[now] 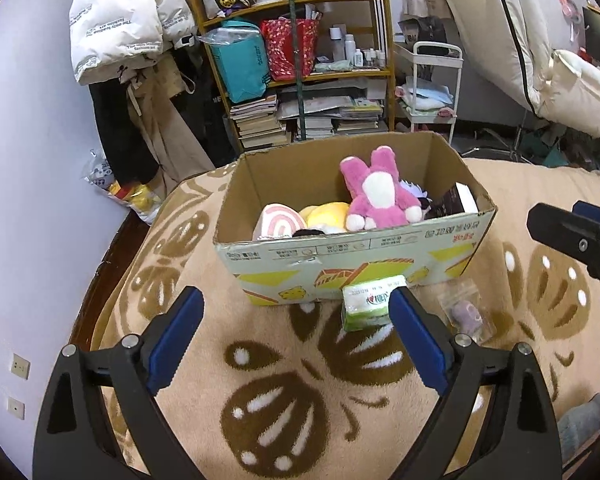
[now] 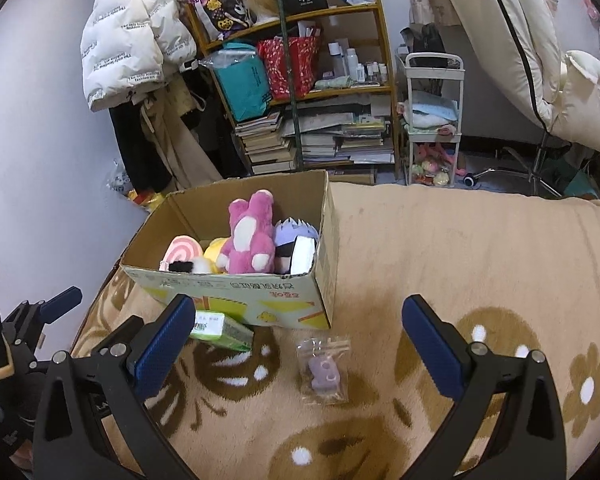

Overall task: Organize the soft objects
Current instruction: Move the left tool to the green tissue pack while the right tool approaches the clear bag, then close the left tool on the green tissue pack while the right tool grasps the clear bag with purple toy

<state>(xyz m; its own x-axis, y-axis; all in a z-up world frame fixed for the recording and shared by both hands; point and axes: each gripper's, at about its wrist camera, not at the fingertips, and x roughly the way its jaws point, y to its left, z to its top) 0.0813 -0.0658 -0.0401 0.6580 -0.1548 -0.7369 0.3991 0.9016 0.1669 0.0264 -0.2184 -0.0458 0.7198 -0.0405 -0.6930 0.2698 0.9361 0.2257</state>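
Note:
A cardboard box (image 1: 380, 256) (image 2: 260, 296) stands on the tan blanket. It holds a pink plush rabbit (image 1: 380, 192) (image 2: 250, 236), a pink swirl plush (image 1: 278, 222), a yellow plush (image 1: 326, 214) and a purple-haired doll (image 2: 296, 232). A green tissue pack (image 1: 364, 306) (image 2: 224, 330) lies against the box front. A small purple toy in a clear bag (image 1: 466, 316) (image 2: 324, 370) lies beside it. My left gripper (image 1: 296, 316) is open and empty, its right pad by the tissue pack. My right gripper (image 2: 300, 324) is open and empty above the bagged toy.
The flower-patterned blanket (image 2: 480, 248) covers the bed. Its left edge drops to the floor by the wall. Behind stand a cluttered bookshelf (image 1: 312, 80), hanging coats (image 1: 120, 32) and a white trolley (image 2: 434, 120). The other gripper shows at the right edge of the left wrist view (image 1: 580, 240).

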